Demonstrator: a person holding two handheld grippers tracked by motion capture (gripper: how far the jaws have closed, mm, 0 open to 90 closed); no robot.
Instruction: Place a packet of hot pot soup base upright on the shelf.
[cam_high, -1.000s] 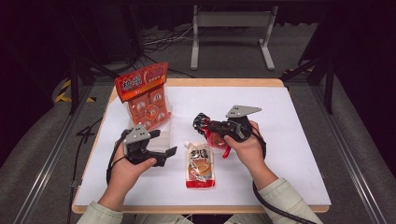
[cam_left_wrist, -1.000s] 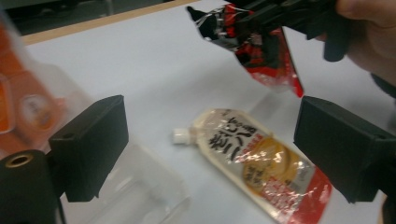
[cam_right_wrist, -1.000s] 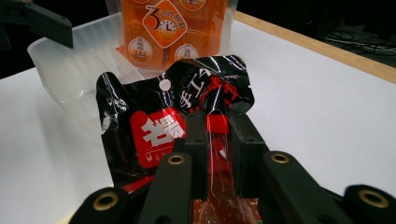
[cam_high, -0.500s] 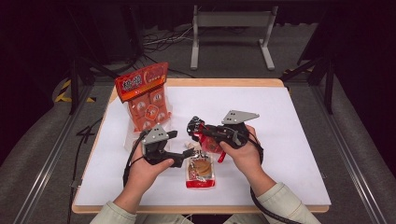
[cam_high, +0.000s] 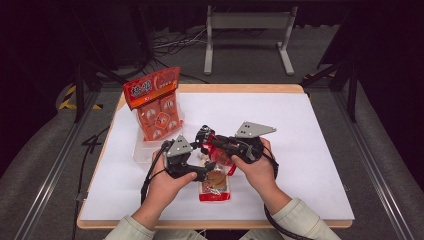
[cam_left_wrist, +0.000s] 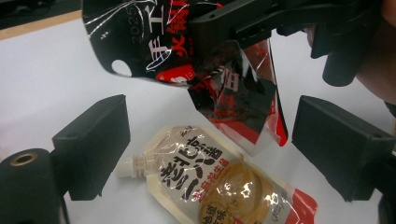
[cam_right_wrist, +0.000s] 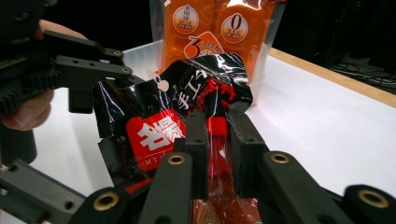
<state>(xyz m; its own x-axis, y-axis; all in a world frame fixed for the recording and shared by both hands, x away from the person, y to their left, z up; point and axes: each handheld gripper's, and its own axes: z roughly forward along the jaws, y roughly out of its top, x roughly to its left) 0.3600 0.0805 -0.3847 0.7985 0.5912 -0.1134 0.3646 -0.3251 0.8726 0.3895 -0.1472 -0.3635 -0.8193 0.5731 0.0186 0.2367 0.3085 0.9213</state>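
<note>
My right gripper (cam_right_wrist: 219, 128) is shut on a crumpled black and red snack packet (cam_right_wrist: 154, 126) and holds it above the table. In the high view the right gripper (cam_high: 216, 144) and its packet (cam_high: 206, 136) sit over the table's middle. My left gripper (cam_left_wrist: 210, 130) is open, its jaws either side of the packet's lower red edge (cam_left_wrist: 243, 107) without touching it. The left gripper (cam_high: 205, 167) is just left of the right one. Under both lies a clear spouted sauce pouch (cam_left_wrist: 215, 186) flat on the white table (cam_high: 310, 130).
An orange bag of several small packs (cam_high: 157, 107) stands upright at the table's back left in a clear tub (cam_high: 142, 150), close behind the grippers. White tabletop stretches to the right and the far side. Black cables trail from both grippers toward the front edge.
My left gripper has moved right, from the table's left part up to the packet. My right gripper has shifted slightly left with the packet still in it.
</note>
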